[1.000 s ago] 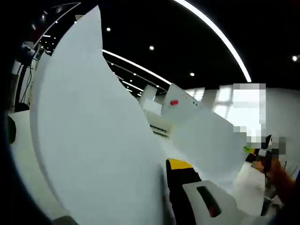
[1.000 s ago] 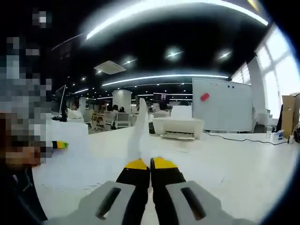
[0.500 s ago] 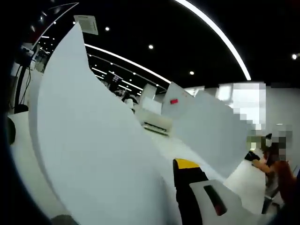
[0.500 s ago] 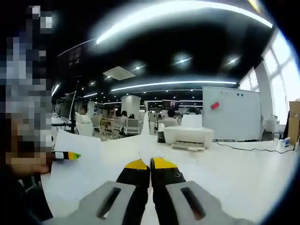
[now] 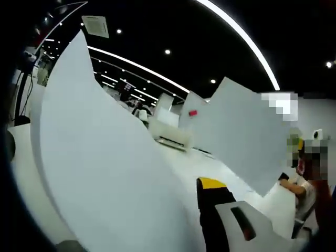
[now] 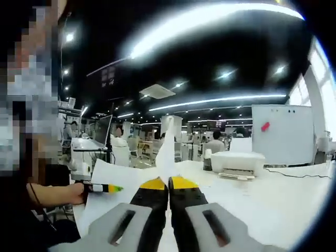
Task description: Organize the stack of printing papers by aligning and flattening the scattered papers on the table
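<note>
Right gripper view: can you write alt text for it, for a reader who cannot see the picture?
The right tool is shut on the edge of a sheet of paper, held up above a white table. A printer and a whiteboard stand beyond; the left tool's tip shows at left.

2 paper sheets, 1 printer, 1 whiteboard

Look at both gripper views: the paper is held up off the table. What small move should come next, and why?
Probably lower the paper until its bottom edge meets the table. Both grippers hold it in the air: the right gripper is shut on an edge, and the left gripper grips the sheets beside its yellow tip. Tapping the edges on the white tabletop would likely line them up.
</note>
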### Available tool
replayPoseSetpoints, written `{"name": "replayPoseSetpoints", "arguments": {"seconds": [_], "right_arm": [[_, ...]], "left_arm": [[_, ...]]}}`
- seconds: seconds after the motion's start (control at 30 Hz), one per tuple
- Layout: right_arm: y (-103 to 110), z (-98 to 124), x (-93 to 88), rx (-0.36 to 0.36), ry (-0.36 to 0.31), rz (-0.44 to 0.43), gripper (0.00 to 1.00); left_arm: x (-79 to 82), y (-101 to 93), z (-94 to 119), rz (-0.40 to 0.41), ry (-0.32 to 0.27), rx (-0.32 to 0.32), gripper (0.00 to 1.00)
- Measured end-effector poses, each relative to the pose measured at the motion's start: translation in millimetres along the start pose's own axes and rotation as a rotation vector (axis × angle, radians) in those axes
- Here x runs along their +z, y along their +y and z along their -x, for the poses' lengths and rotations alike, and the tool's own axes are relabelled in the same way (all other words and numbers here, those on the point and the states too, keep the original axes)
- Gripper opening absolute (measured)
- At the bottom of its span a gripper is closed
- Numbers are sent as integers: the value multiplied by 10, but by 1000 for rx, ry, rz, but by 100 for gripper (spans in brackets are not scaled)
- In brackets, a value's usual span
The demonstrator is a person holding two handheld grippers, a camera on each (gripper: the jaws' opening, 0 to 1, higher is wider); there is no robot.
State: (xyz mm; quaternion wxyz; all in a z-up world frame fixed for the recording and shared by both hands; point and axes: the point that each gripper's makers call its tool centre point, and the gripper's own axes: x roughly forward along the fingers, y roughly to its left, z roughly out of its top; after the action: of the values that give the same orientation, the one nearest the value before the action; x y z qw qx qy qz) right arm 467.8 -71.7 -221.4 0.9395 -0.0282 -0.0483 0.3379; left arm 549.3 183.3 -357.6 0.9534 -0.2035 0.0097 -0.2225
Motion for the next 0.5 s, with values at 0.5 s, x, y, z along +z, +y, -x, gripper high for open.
{"name": "replayPoseSetpoints", "arguments": {"seconds": [0.5], "right_arm": [[259, -24, 31, 129, -39, -127, 0]], "left_arm": [[-15, -3, -10, -6, 11, -4, 29]]}}
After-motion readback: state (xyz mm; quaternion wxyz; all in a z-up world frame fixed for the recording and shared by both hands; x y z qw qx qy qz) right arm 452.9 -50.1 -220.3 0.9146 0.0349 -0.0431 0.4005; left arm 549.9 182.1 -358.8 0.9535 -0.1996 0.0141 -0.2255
